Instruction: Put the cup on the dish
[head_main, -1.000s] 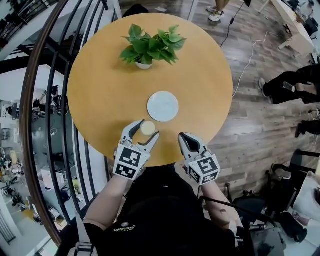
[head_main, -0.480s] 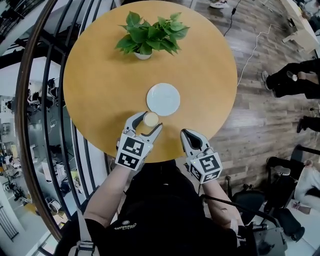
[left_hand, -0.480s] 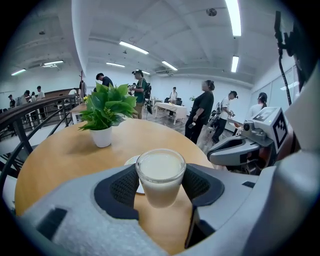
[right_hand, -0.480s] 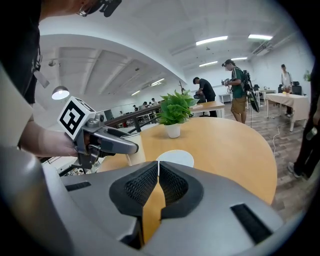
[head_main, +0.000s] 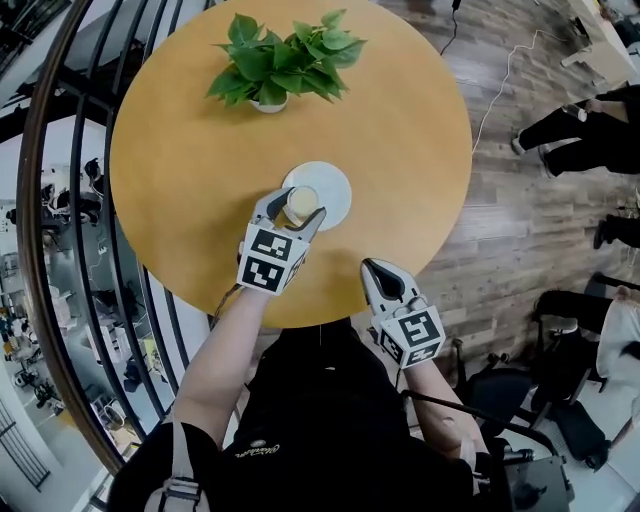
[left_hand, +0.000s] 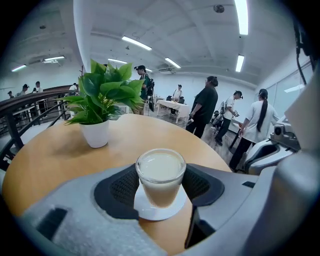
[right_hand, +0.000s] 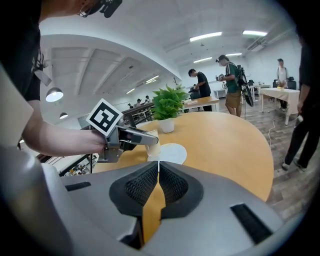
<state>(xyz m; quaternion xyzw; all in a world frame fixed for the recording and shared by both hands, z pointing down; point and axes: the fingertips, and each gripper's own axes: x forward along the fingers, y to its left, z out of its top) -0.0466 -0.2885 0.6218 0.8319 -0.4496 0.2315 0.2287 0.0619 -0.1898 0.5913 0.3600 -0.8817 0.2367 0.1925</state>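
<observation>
Round wooden surface (head_main: 400, 120) carries a plant (head_main: 275, 60) at 12 o'clock. Left claw (head_main: 297, 208) pinches the cup (left_hand: 160, 175) over the dish's (head_main: 335, 190) 9 o'clock side. Right claw (right_hand: 156, 167), pressed together and empty, sits at 5 o'clock.

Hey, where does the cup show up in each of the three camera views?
Head view: cup just left of centre, in the left tongs, over the dish's near-left edge.
Left gripper view: cup lower centre, between the jaws.
Right gripper view: cup small, left of centre, in the left tongs.
Shared landmark: potted plant, beyond the cup.
</observation>
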